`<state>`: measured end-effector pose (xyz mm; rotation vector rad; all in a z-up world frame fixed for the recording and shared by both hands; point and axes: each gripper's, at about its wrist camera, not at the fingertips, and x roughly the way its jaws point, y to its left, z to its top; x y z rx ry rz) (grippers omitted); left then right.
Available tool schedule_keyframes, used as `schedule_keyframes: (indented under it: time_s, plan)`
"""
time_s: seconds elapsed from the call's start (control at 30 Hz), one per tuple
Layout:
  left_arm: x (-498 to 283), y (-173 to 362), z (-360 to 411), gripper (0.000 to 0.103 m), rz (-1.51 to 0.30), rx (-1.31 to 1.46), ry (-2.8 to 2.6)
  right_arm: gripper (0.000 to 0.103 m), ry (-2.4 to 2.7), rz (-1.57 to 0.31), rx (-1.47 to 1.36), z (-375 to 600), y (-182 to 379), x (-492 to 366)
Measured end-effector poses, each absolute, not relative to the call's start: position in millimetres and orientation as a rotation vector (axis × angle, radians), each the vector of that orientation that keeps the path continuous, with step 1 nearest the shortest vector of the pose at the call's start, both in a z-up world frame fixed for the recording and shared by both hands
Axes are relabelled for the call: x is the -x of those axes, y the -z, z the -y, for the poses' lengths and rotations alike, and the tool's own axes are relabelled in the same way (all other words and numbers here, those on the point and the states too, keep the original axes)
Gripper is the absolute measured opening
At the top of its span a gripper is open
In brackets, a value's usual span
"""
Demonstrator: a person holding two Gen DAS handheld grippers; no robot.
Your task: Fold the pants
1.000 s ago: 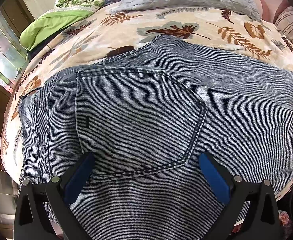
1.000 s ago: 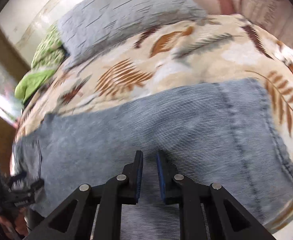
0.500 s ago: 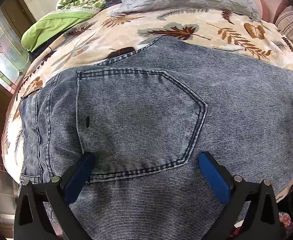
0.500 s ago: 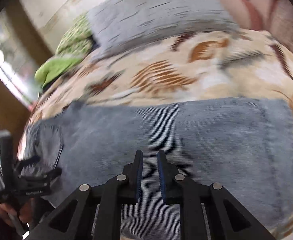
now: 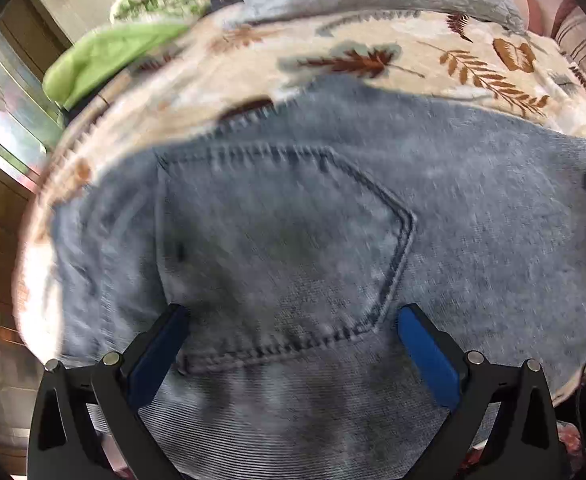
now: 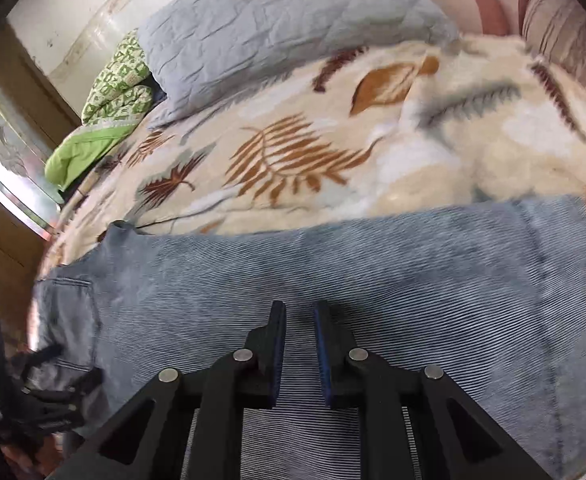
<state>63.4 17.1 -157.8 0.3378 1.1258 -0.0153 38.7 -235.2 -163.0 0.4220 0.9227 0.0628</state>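
Note:
Blue denim pants (image 5: pixel 333 248) lie flat across the bed, folded lengthwise, back pocket (image 5: pixel 277 248) up. My left gripper (image 5: pixel 293 316) is open over the waist end, its blue pads on either side of the pocket's lower edge. In the right wrist view the pants (image 6: pixel 373 272) run left to right, hem end at the right. My right gripper (image 6: pixel 299 312) hovers over the middle of the leg with jaws nearly closed, a narrow gap between them and nothing in it. The left gripper (image 6: pixel 49 384) shows at the far left there.
A leaf-print blanket (image 6: pixel 313 152) covers the bed. A grey quilted pillow (image 6: pixel 273 28) and a green patterned quilt (image 6: pixel 109 96) lie at the far side. A striped cushion (image 6: pixel 565 32) sits at the far right. A window and wooden frame stand left.
The right gripper has swung its view to the right and pulled back slightly over the leg. The left gripper has shifted a little, blurring its view. Jaw openings are unchanged.

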Motion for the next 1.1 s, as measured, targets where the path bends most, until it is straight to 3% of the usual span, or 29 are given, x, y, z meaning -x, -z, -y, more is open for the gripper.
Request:
schedule_keyframes:
  time_s: [0.13, 0.37, 0.53, 1.1]
  plan:
    - [-61, 131, -1, 0.103, -1.037, -0.361, 0.043, 0.017, -0.119, -0.871, -0.337, 218, 150, -36]
    - [-82, 151, 30, 0.103, -1.144, -0.381, 0.076, 0.017, -0.209, -0.907, -0.270, 191, 153, -35]
    - [-90, 165, 16, 0.103, -1.209, -0.292, 0.086, 0.017, -0.218, -0.948, -0.273, 191, 162, -33]
    - [-80, 144, -8, 0.103, -1.180, -0.312, 0.018, 0.017, -0.179, -0.884, -0.300, 209, 151, -24]
